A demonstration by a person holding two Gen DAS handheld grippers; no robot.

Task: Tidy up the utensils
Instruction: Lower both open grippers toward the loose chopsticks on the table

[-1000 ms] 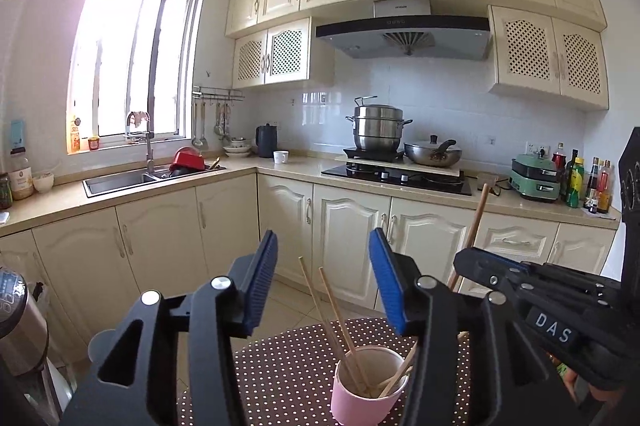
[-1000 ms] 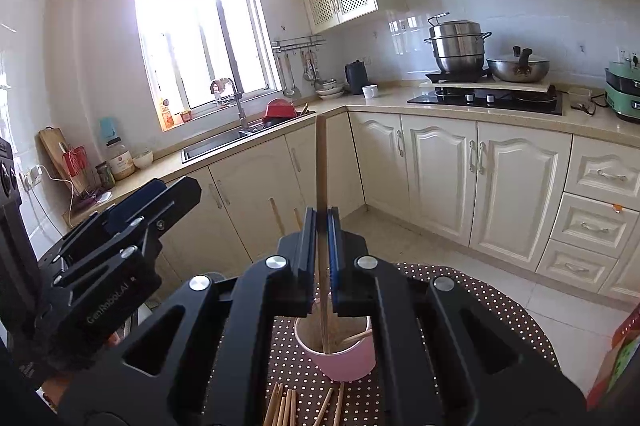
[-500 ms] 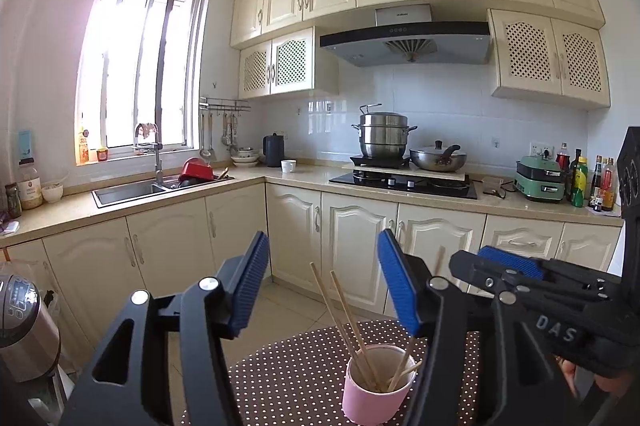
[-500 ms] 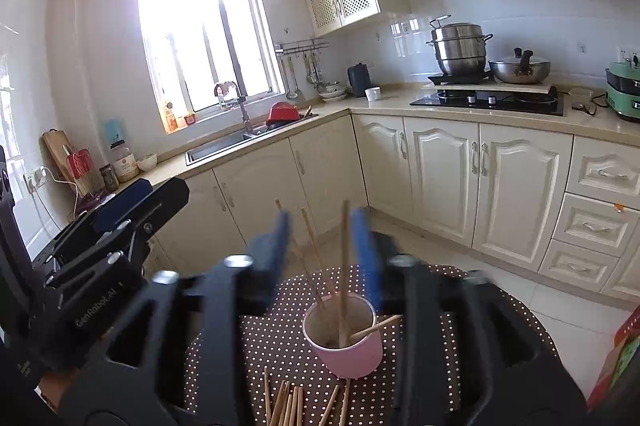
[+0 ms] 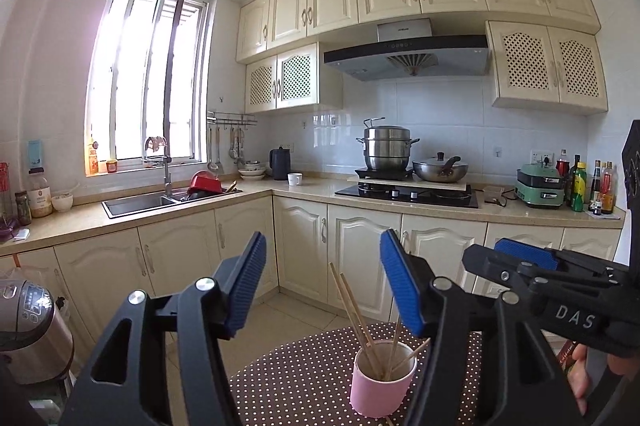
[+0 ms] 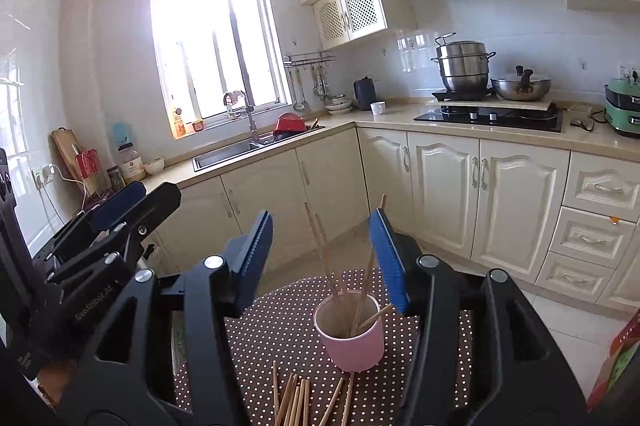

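Observation:
A pink cup (image 6: 352,336) stands on a round table with a brown polka-dot cloth (image 6: 272,338); it also shows in the left wrist view (image 5: 380,380). Several wooden chopsticks (image 6: 332,266) stand in the cup. Several more chopsticks (image 6: 304,400) lie loose on the cloth in front of the cup. My right gripper (image 6: 320,258) is open and empty above the cup. My left gripper (image 5: 320,286) is open and empty, held above and to the left of the cup. The right gripper shows at the right of the left wrist view (image 5: 560,290).
Cream kitchen cabinets (image 6: 440,193) and tiled floor lie behind the table. A rice cooker (image 5: 28,330) stands left of the table. A sink (image 5: 140,201), a stove with pots (image 5: 404,161) and bottles (image 5: 592,185) sit on the counter.
My right gripper held one chopstick upright over the cup, then opened and let it drop into the cup. It has since drawn back slightly. My left gripper stayed open and rose a little.

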